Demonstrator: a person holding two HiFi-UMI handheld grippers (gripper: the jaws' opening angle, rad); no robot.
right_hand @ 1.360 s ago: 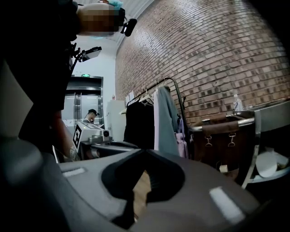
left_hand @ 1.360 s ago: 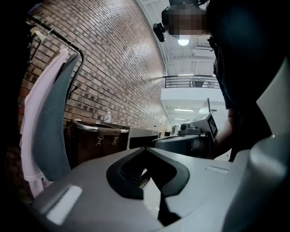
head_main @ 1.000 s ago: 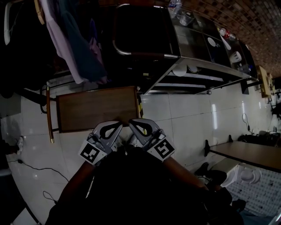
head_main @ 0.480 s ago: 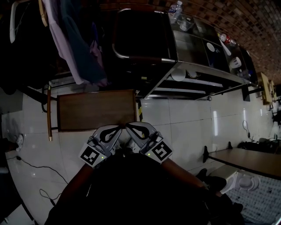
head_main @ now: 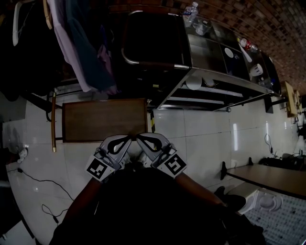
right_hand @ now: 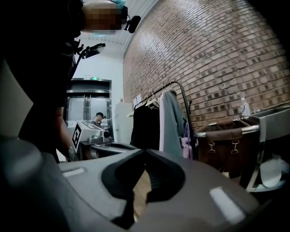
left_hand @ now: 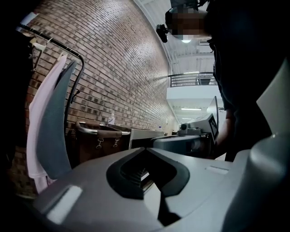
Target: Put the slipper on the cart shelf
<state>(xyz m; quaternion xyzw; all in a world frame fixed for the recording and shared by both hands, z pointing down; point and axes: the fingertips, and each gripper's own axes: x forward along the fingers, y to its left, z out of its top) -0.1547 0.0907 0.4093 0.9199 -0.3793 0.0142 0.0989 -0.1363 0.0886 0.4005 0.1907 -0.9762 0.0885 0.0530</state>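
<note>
Tips drawn closer, left hand-held gripper (head_main: 128, 138) and right hand-held gripper (head_main: 140, 137), closed empty, face the metal cart (head_main: 215, 79).

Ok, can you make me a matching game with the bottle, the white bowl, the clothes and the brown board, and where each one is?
Things:
1. bottle
2. white bowl
3. clothes
4. brown board

Places:
A. hanging up, left of the cart
B. low down, just ahead of the left gripper and the right gripper
C. standing on top of the cart
D. on a cart shelf, under the top

Pairs: 1-C, 2-D, 3-A, 4-B
</note>
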